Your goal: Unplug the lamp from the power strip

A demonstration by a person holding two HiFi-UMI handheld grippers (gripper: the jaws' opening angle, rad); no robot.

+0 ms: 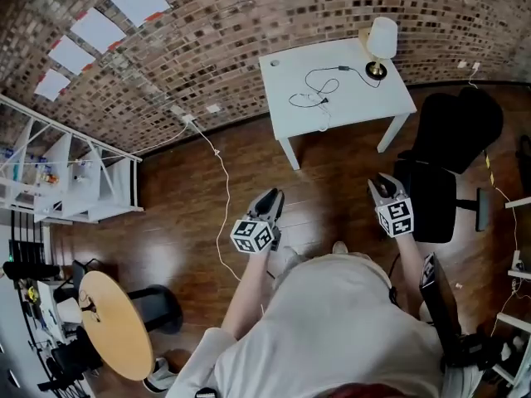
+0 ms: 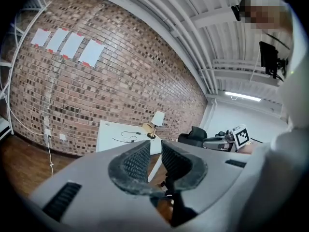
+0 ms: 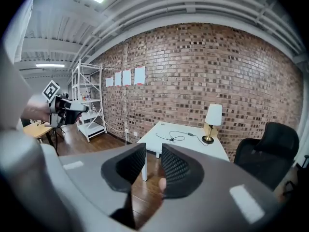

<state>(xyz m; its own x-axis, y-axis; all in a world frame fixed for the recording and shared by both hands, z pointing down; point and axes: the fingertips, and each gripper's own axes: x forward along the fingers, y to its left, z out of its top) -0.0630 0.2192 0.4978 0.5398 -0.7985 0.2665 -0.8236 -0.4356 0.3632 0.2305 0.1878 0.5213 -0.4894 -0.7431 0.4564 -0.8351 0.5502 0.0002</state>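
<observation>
The white surface [image 1: 365, 98] is standing against the brick wall, well apart from the person, who is facing it across the wooden floor. The left hand-held gripper [image 1: 270, 197] and the right hand-held gripper [image 1: 380, 182] are being held out in front of the person's body, each with its jaws apart and nothing between them.

The task is judged as not yet begun. Nothing on the surface is being touched, and the approach, the grasp of the plug and the pull are all remaining.

The lamp [image 1: 380, 44] is standing upright at the far right corner of the surface, long axis vertical, shade uppermost. Its black cord [image 1: 319, 75] is trailing leftward from the base in loose loops toward mid-surface and ending at a small dark junction [image 1: 319, 100]. That junction is showing too small to tell whether it is the plug in the power strip.
</observation>
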